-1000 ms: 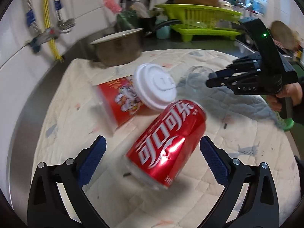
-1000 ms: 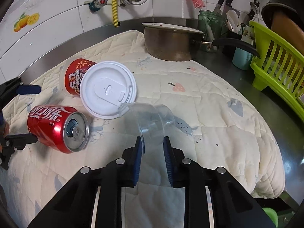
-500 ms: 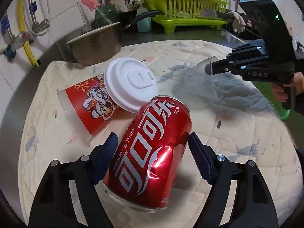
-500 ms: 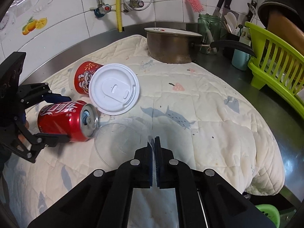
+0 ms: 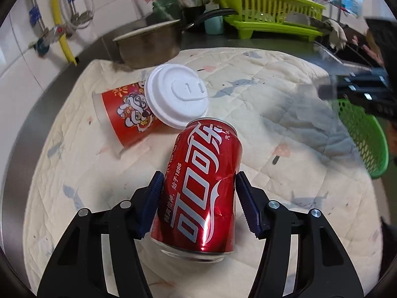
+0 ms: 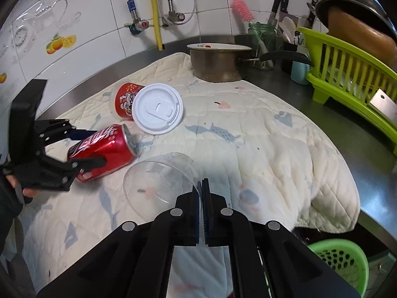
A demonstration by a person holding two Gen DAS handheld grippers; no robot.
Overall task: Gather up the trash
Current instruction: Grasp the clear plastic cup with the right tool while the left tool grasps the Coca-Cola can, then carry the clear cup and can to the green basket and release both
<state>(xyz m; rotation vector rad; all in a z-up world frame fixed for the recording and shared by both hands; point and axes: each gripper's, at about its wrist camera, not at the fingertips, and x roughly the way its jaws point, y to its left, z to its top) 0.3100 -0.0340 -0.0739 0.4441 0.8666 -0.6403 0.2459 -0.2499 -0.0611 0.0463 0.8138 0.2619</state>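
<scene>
So the red aluminium cola can (image 5: 206,186) is lying on its side on the cream quilted mat (image 5: 273,223), and everything else sits around it. Just behind it to the left there's a red paper cup with a white plastic lid (image 5: 139,111), tipped over. The left gripper (image 5: 198,203) has just been closing and its blue pads (image 5: 151,203) look snug on the can's sides, so that's the pickup step. Off to the can's right, the right gripper (image 6: 201,196) is clamped tight on the rim of a clear plastic cup (image 6: 158,181). I reckon both go next into the green mesh basket (image 6: 342,263) past the mat's edge.
</scene>
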